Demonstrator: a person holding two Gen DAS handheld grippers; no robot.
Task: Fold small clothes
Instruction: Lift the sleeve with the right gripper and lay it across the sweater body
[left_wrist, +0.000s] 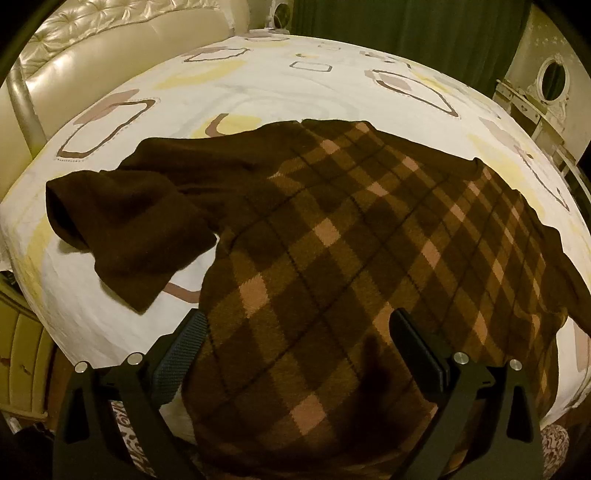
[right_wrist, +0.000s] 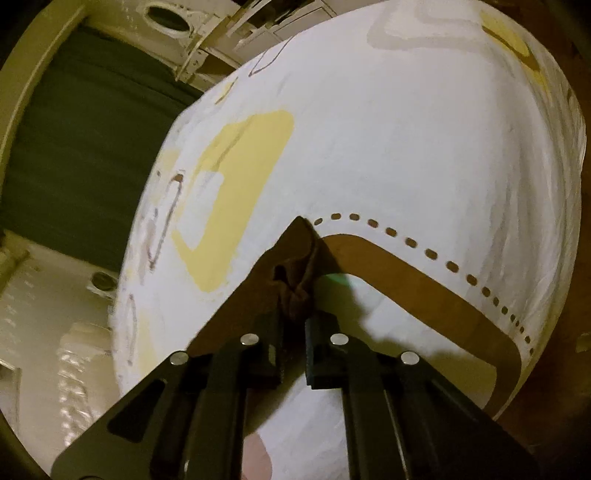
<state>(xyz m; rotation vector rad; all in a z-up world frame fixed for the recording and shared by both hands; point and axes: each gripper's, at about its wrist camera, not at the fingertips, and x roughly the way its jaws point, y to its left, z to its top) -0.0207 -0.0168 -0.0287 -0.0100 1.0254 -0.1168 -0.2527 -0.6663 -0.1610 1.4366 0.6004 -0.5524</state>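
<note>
On the bed (left_wrist: 258, 92), spread over a white sheet with yellow and brown shapes, we see a brown plaid sweater (left_wrist: 351, 240). Far left in the left wrist view there's a cream tufted headboard (left_wrist: 110, 44). Next comes the sweater's plain dark brown sleeve (left_wrist: 122, 229), lying bent and rumpled on the sheet, cuff end toward the near left. Then the checked body fills the middle and runs right, its near hem draped toward the camera. Our left gripper (left_wrist: 295, 339) sits low over that near part, jaws spread wide apart, nothing between them; the left finger (left_wrist: 184, 347) is at the sweater's left edge over sheet, the other finger sits above the plaid. We can't tell if either touches fabric. Behind are a green curtain (left_wrist: 406, 37) and, far right, a white dresser with an oval mirror (left_wrist: 552, 79).

In the right wrist view: curtain at left, then bed sheet (right_wrist: 369, 147) with a yellow patch and a brown band with dots. Our right gripper (right_wrist: 295, 317) has its jaws pinched tight on a bunched bit of brown sweater fabric (right_wrist: 295, 280), with a taut dark edge running down-left from the pinch. View is blurry.
</note>
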